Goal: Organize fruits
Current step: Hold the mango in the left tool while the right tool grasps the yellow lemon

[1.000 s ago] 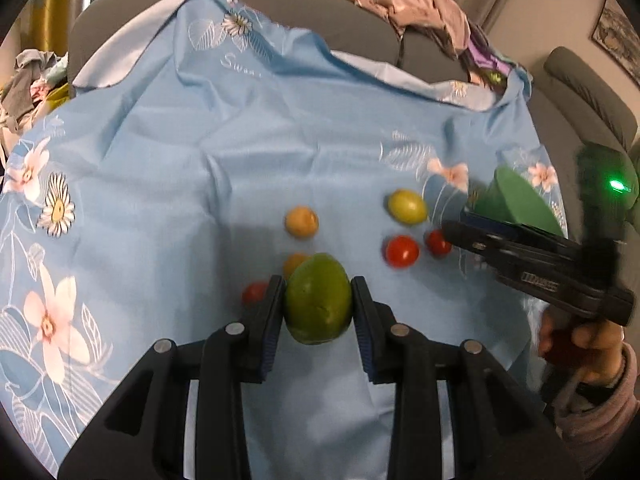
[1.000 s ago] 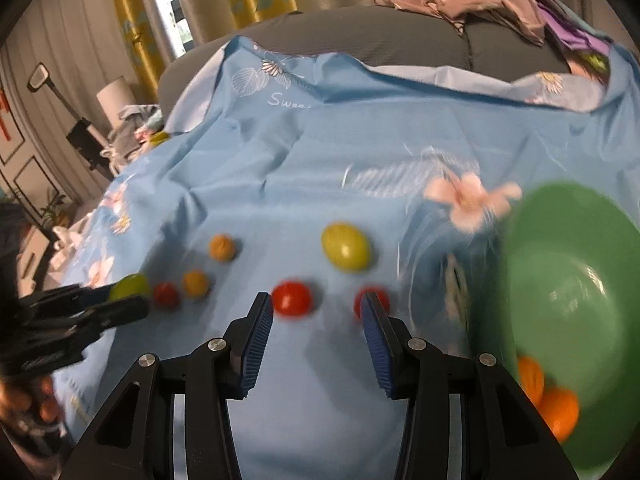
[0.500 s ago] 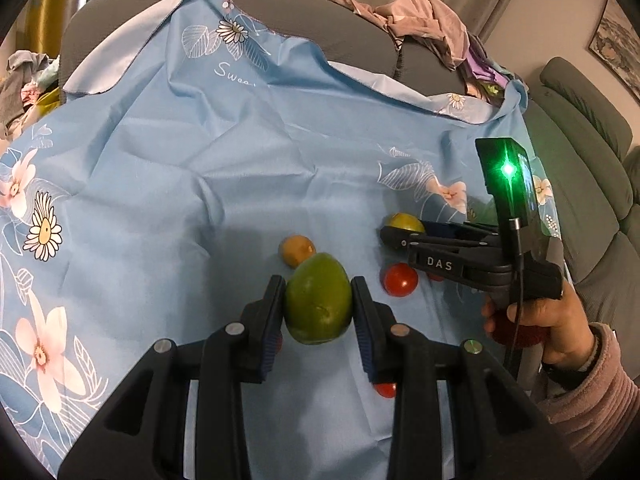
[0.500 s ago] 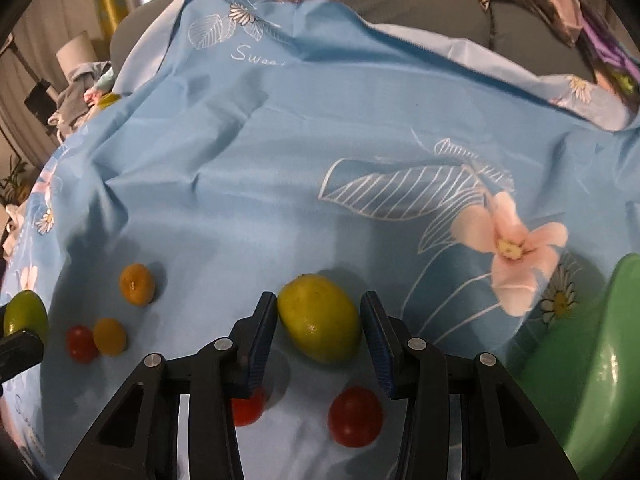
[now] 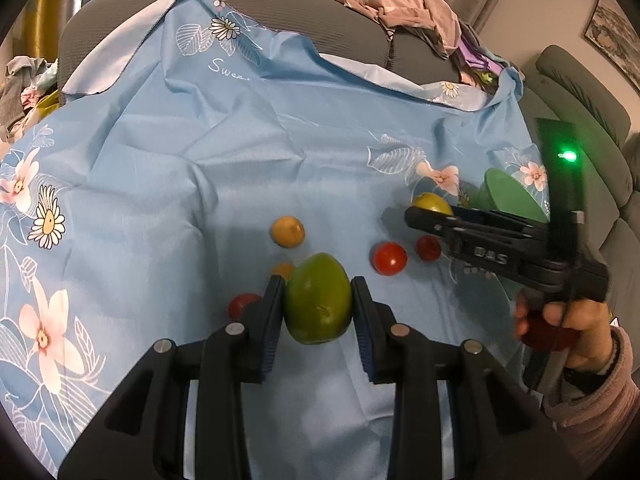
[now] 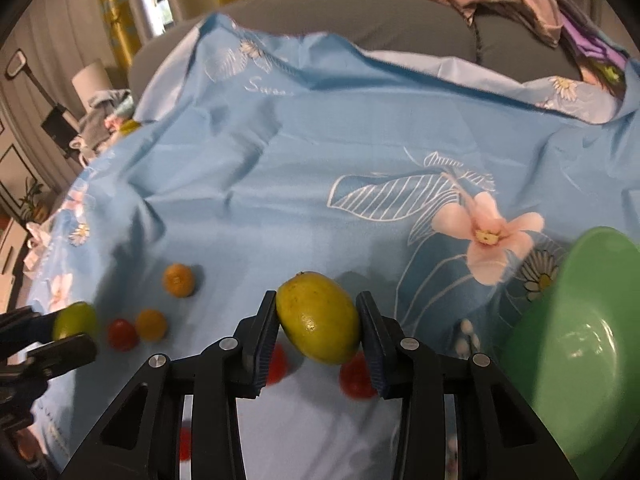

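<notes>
The left gripper [image 5: 318,306] sits low in the middle of its own view, its pads pressed on a green fruit [image 5: 318,298]. The right gripper [image 6: 318,326], gripped by a hand [image 5: 560,316] at the left view's right edge, clamps a yellow-green fruit [image 6: 318,320].

Blue floral cloth [image 5: 248,152], grey sofa [image 6: 360,20], crumpled clothes [image 5: 412,12], yellow curtains [image 6: 116,28]

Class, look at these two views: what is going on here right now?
A person is sorting fruit on a blue floral cloth, a gripping tool in each hand. The left tool is clamped on a green fruit. The right tool has closed around a yellow-green fruit. Small red and orange fruits lie loose; a green bowl waits alongside.
</notes>
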Available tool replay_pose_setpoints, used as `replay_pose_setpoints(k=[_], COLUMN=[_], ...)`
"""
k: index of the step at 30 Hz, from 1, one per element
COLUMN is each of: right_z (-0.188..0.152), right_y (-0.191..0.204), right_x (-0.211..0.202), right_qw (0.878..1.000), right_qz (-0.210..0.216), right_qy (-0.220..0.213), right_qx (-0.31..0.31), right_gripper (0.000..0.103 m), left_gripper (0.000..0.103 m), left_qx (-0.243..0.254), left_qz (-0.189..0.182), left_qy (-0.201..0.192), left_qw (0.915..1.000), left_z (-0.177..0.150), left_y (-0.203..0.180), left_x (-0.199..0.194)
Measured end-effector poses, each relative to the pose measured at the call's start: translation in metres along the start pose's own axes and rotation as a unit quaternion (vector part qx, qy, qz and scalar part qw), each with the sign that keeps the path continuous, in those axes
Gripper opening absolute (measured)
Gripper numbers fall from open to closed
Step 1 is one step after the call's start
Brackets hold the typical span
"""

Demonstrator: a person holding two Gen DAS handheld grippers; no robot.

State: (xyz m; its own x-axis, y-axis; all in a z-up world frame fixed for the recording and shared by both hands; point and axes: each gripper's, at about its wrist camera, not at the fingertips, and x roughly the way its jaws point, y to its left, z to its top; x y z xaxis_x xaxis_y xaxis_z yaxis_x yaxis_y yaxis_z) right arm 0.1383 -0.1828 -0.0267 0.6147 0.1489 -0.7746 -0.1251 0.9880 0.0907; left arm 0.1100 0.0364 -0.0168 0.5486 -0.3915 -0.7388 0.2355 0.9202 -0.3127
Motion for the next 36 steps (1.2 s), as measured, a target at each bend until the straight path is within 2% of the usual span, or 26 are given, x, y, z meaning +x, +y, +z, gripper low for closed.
replay_pose_setpoints(k=[15, 16, 19, 26, 30, 34, 36], right_z=[-0.066, -0.070, -0.078, -0.088, -0.094, -0.097, -0.097], right_y=[0.017, 0.017, 0.018, 0.012, 0.006, 0.005, 0.005], right_x=[-0.073, -0.076, -0.088, -0.099, -0.098, -0.093, -0.091], right_qw=[0.998, 0.998, 0.998, 0.997, 0.996, 0.996, 0.996], right_qz=[0.052, 0.053, 0.060, 0.061, 0.072, 0.078, 0.080], right_qy=[-0.025, -0.027, -0.033, -0.044, -0.039, -0.034, -0.033], right_qx=[0.006, 0.006, 0.006, 0.014, 0.024, 0.028, 0.029], right_gripper=[0.041, 0.041, 0.041, 0.041, 0.041, 0.041, 0.041], left_gripper=[0.033, 0.030, 0.031, 0.031, 0.046, 0.047, 0.047], left_qx=[0.019, 0.021, 0.030, 0.028, 0.041, 0.047, 0.050], left_qz=[0.009, 0.004, 0.004, 0.014, 0.019, 0.027, 0.040], left_qy=[-0.002, -0.004, -0.010, 0.004, 0.024, 0.047, 0.046], left_qw=[0.9998, 0.9998, 0.9995, 0.9995, 0.9987, 0.9974, 0.9969], left_z=[-0.034, -0.036, -0.040, -0.047, -0.058, -0.065, -0.063], left_y=[-0.034, -0.037, -0.046, -0.046, -0.041, -0.036, -0.034], left_x=[-0.028, -0.032, -0.038, -0.026, -0.019, -0.001, 0.008])
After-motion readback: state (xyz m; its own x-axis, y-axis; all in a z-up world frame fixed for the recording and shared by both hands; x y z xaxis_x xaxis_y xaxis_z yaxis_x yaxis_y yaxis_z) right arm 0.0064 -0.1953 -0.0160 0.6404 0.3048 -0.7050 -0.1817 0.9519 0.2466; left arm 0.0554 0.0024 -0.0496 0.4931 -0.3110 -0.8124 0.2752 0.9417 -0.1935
